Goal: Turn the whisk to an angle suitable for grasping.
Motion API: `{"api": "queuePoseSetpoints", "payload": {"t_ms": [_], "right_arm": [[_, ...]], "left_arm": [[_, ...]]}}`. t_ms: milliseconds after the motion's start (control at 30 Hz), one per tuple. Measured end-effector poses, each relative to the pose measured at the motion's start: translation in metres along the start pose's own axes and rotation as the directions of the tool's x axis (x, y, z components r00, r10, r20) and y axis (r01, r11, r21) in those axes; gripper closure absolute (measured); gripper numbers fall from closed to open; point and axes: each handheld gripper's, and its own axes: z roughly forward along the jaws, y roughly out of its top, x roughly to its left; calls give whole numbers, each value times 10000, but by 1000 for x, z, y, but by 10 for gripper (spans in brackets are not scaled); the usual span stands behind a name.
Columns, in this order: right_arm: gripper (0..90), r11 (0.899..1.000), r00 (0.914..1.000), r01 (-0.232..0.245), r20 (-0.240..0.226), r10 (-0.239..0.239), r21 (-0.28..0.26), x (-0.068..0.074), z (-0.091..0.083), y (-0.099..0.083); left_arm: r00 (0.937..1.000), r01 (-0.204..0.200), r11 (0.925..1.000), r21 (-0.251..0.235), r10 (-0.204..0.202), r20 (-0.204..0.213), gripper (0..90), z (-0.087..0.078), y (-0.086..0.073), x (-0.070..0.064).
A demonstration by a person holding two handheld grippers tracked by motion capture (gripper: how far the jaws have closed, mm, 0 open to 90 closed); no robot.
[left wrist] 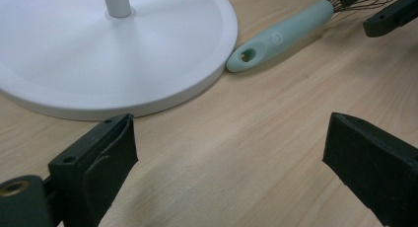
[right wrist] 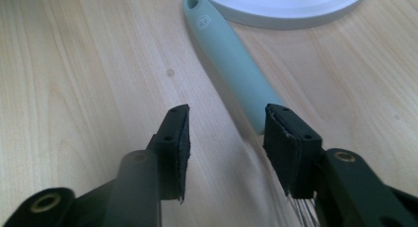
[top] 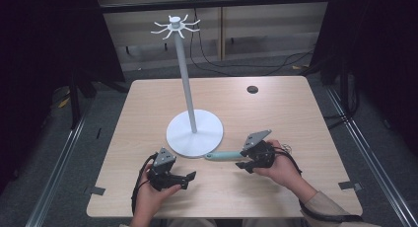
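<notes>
**Whisk on table, two grippers beside a hook stand**

Item 1. Whisk (top: 224,156). Pale green handle with a hanging hole at its end and a small embossed mark near that hole; thin wire loops at the other end. Lies flat on the wooden table (top: 276,108), near the front edge, handle end touching or just beside the rim of the stand's base; the pictures do not settle which. In the left gripper view the whisk (left wrist: 281,37) runs from the base's rim up toward the far right corner, where the wires begin.

Item 2. Stand (top: 194,134). White, round flat base, tall slim pole, ring of curved hooks at the top. Upright near the middle of the table.

Item 3. Right gripper (top: 249,163). Held in the person's right hand, at the wire end of the whisk. In the right gripper view the right gripper (right wrist: 226,138) has its jaws spread part way; one jaw sits against or just over the handle's lower end, the other stands clear on bare wood. The handle is not clamped between them. Wires show beneath the jaw on the whisk side.

Item 4. Left gripper (top: 186,180). Held in the person's left hand, at the front of the table, just short of the base. In its own view the left gripper (left wrist: 229,148) has jaws spread wide, bare wood between them.

Item 5. Dark round spot (top: 252,89) on the far part of the table, well apart from everything else.
</notes>
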Motion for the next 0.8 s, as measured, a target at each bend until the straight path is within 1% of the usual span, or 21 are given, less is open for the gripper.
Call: {"api": "queuePoseSetpoints", "payload": {"t_ms": [67,167,233,267,300,367,467,500,533,633,667,733,800], "right_arm": [[502,9998,10000,64,57,-65,204,-1,-2,3],[480,9988,9997,227,9,-228,424,-5,-3,8],[469,9976,9996,277,-34,-275,632,-6,-4,11],[462,9971,9995,326,-36,-324,689,-7,-4,12],[456,9958,9992,392,-47,-389,830,-8,-4,14],[453,9933,9988,493,-61,-489,1044,-8,-4,17],[445,9874,9967,810,-76,-807,1358,-9,-4,23],[444,9858,9970,778,-59,-778,1485,-9,-4,25],[436,9826,9956,927,1,-940,1612,-10,-3,27],[423,9740,9937,1119,-134,-1115,1970,-11,-3,33],[423,9677,9916,1293,-196,-1281,2163,-12,-3,35],[420,9594,9893,1452,-236,-1438,2418,-13,-1,38],[419,9525,9885,1510,-316,-1479,2644,-14,0,41]], "left_arm": [[10000,19,10000,-22,-19,50,57,1,0,0],[10000,-34,10000,27,33,55,57,0,0,1],[10000,18,10000,4,-18,23,57,0,0,1],[10000,-40,10000,40,40,32,57,0,0,1],[10000,-49,10000,37,49,68,57,0,0,1],[10000,72,10000,-10,-72,29,57,1,0,1],[9999,88,10000,-34,-88,58,57,1,0,1],[10000,56,10000,-12,-56,21,57,1,0,1],[10000,45,10000,-6,-45,23,57,1,0,1],[10000,8,10000,-12,-8,77,58,2,0,0],[9999,37,10000,-10,-37,104,58,2,0,0],[10000,27,10000,-25,-26,85,58,2,1,0],[10000,33,10000,-18,-33,36,58,1,1,0]]}}
